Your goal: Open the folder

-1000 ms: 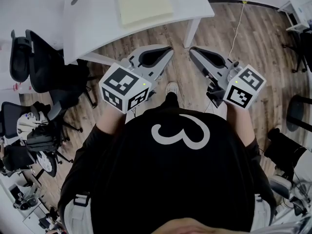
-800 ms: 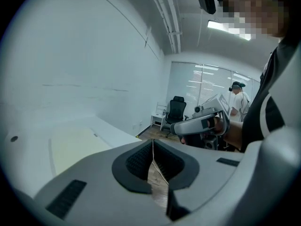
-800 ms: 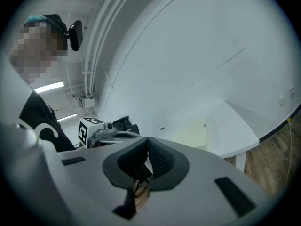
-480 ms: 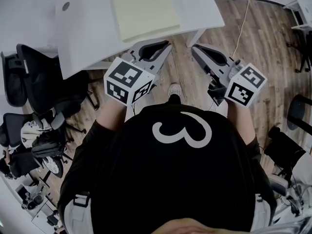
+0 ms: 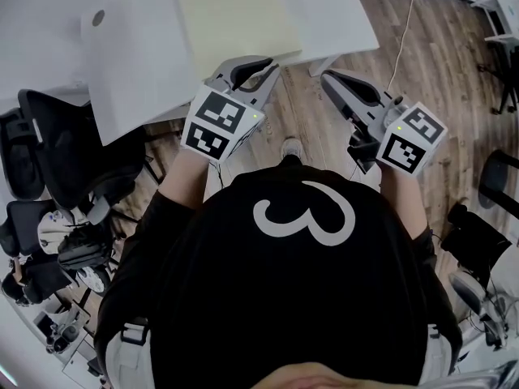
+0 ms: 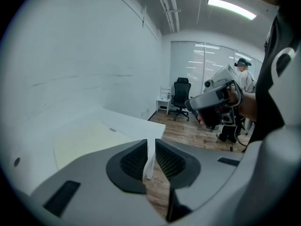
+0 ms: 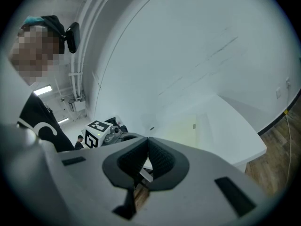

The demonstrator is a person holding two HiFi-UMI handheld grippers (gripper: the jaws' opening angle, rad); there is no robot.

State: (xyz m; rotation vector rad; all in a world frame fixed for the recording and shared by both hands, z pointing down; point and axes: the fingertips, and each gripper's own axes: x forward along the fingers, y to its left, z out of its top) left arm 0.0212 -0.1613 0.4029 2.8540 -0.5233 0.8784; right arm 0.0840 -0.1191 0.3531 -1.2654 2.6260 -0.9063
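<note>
A pale yellow folder (image 5: 239,19) lies closed and flat on the white table (image 5: 130,63); it also shows in the left gripper view (image 6: 87,140) and the right gripper view (image 7: 181,126). My left gripper (image 5: 266,66) reaches the table's near edge, just short of the folder. Its jaws have just been opening and stand a narrow slit apart (image 6: 151,141), with nothing between them. My right gripper (image 5: 328,78) hovers over the wood floor beside the table's corner. Its pads meet at the tips (image 7: 148,140), shut on nothing.
Black office chairs (image 5: 57,128) crowd the floor at the left, beside the table. A table leg (image 5: 320,61) stands between the two grippers. A thin cable (image 5: 397,47) runs across the wood floor at the right. A round grommet hole (image 5: 97,16) marks the tabletop's left part.
Both grippers have moved forward toward the table, and the left one now overlaps its near edge. The table and folder sit lower and larger in the head view.
</note>
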